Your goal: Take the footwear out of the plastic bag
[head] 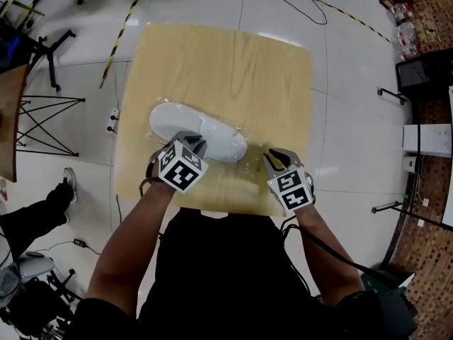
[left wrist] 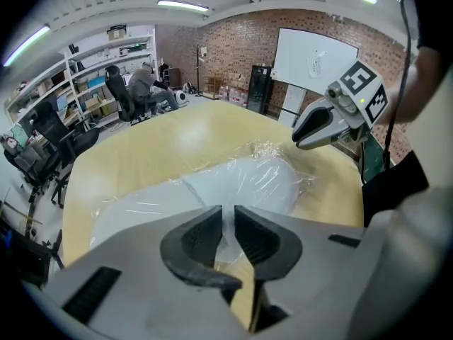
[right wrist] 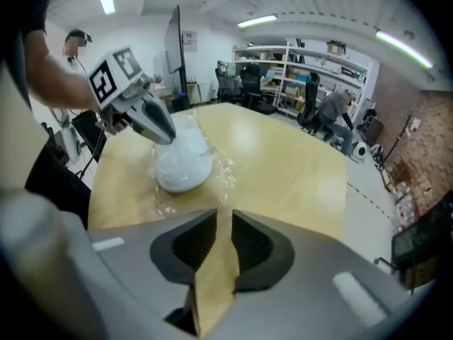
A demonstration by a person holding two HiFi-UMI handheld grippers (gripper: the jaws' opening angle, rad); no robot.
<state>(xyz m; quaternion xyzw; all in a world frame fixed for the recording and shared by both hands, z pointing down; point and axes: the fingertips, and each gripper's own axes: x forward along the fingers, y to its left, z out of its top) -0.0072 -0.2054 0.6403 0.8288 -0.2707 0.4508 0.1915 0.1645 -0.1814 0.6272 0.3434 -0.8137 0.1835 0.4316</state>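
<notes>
open-plan lab office, brick wall point(left wrist: 233, 48), whiteboard point(left wrist: 315, 61), ceiling strip lights point(left wrist: 182, 6), shelves point(left wrist: 106, 55) stacked with boxes, office chairs point(left wrist: 39, 144), person point(left wrist: 141, 82) seated at a desk, tiled floor point(head: 354, 119) with loose cables point(head: 301, 2) and striped tape point(head: 122, 34), wooden table point(head: 226, 69) mid-room

Bright, even light falls from ceiling tube lamps point(left wrist: 182, 5). In the head view a soft glare lies near the far edge of the table point(head: 226, 69) and on the pale floor point(head: 354, 83); shadows are faint. Small glints speckle the plastic bag point(left wrist: 276, 154). Both gripper views bow strongly, darken at their corners and blur the near jaws.
</notes>
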